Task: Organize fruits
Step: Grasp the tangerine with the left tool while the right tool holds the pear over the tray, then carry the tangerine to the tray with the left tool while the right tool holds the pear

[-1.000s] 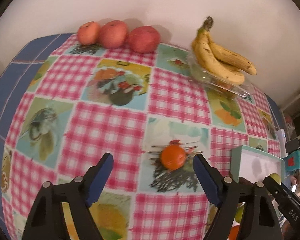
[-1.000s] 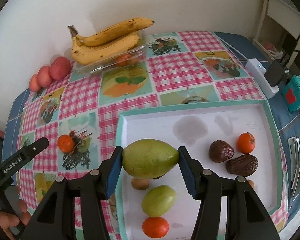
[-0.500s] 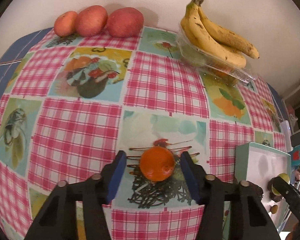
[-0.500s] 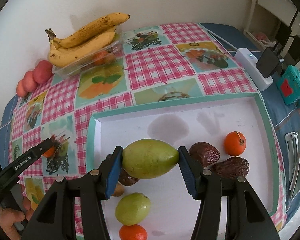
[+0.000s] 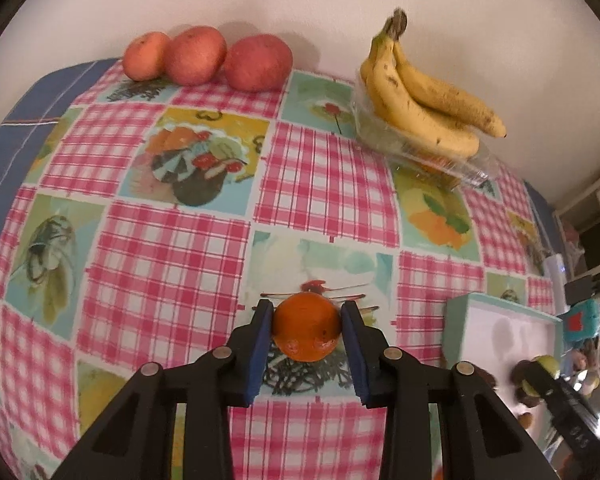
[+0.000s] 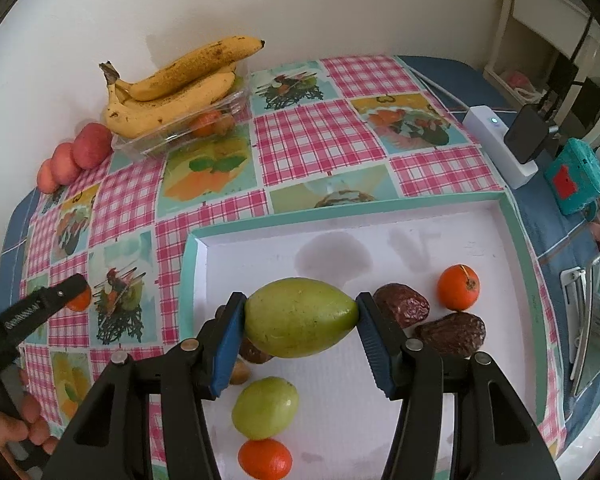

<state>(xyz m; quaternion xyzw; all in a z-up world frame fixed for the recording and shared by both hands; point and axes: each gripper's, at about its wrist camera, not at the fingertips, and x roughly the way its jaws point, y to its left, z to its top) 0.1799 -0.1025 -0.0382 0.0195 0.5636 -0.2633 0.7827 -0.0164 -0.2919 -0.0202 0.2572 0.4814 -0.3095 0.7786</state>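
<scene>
Orange [image 5: 306, 328] sits clamped between left gripper [image 5: 306, 334] pads, on or just above checked tablecloth [image 5: 160, 264], left of tray [image 6: 516, 232]; contact with the cloth unclear. Right gripper [image 6: 301, 322] pinches green mango [image 6: 300, 317] over white tray interior. In tray: smaller green fruit [image 6: 265, 408], two oranges [image 6: 458, 287], dark brown fruits [image 6: 452, 334]. Bananas [image 6: 172, 88] lie on clear plastic box [image 6: 172, 136] at wall; three red apples [image 5: 208, 60] in a row beside.
</scene>
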